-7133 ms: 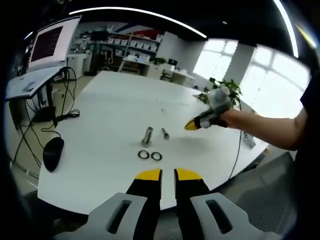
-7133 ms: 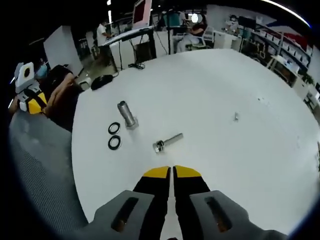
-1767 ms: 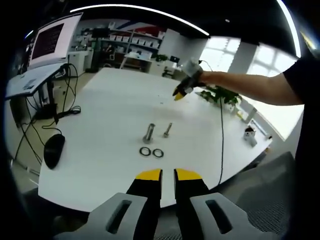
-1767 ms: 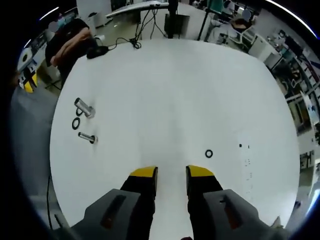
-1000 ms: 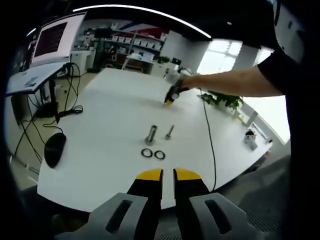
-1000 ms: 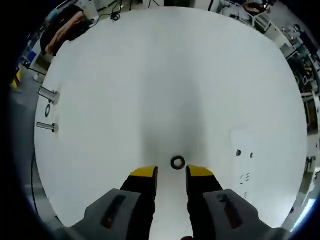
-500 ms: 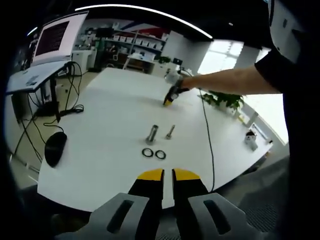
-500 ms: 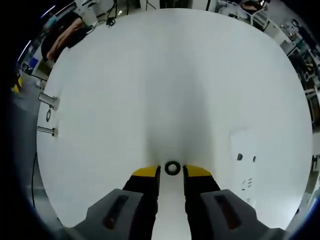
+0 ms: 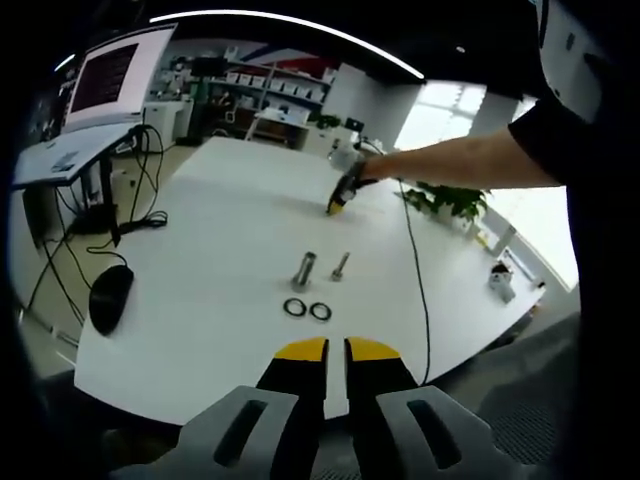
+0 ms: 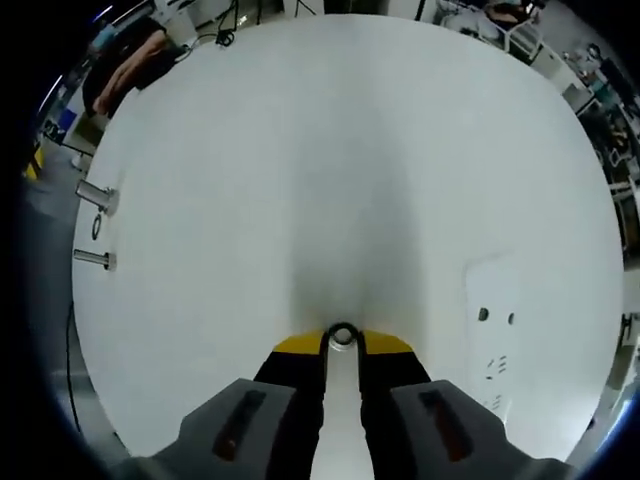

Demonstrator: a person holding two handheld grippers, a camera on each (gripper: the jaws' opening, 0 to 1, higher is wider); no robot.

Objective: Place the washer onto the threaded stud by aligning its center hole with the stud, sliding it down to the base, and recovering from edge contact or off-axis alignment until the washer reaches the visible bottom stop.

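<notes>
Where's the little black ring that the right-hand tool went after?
In the right gripper view, the washer sits between the yellow tips of the right gripper, low in the middle of the white table, far from the studs at its left edge.

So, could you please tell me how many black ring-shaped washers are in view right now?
3. Two black ring-shaped washers lie side by side on the white table before the upright stud; a third sits between the right gripper's jaws.
</notes>
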